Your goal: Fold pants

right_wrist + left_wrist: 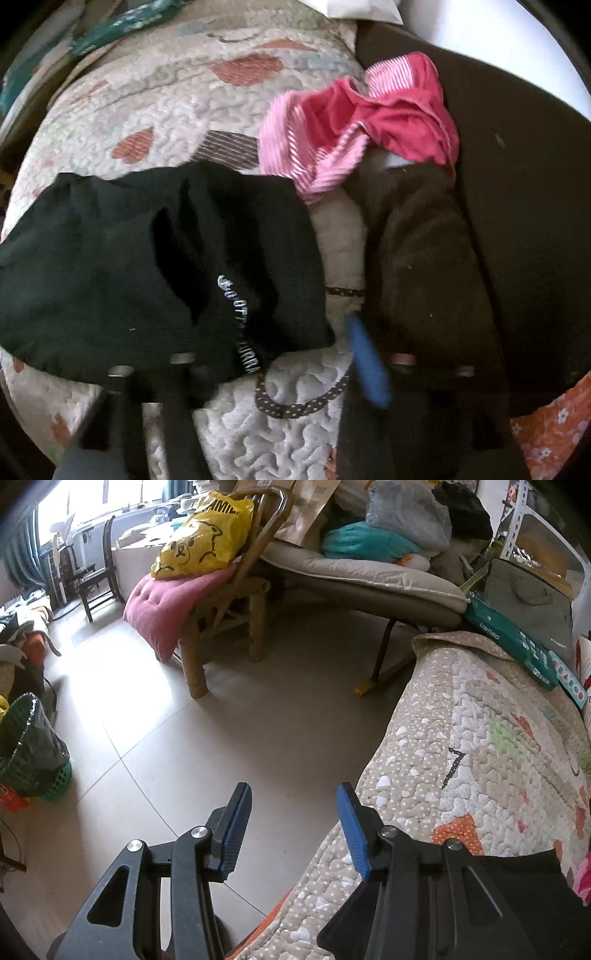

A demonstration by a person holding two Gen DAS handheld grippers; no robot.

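Note:
Black pants (110, 266) with white lettering lie crumpled on the quilted bedspread (155, 103), left of centre in the blurred right wrist view. My right gripper (291, 369) is open just above their near edge; its blue right finger (369, 365) shows, its left finger is hidden among the black cloth. A corner of the black pants (524, 882) shows at the lower right of the left wrist view. My left gripper (293, 830) is open and empty, held over the floor beside the bed's edge (388, 775).
A pink striped garment (354, 118) and a dark brown garment (424, 266) lie right of the pants. A wooden chair (229, 620) with a pink cushion and yellow bag, a lounger (369, 579) piled with clothes, and a green basket (33, 753) stand on the tiled floor.

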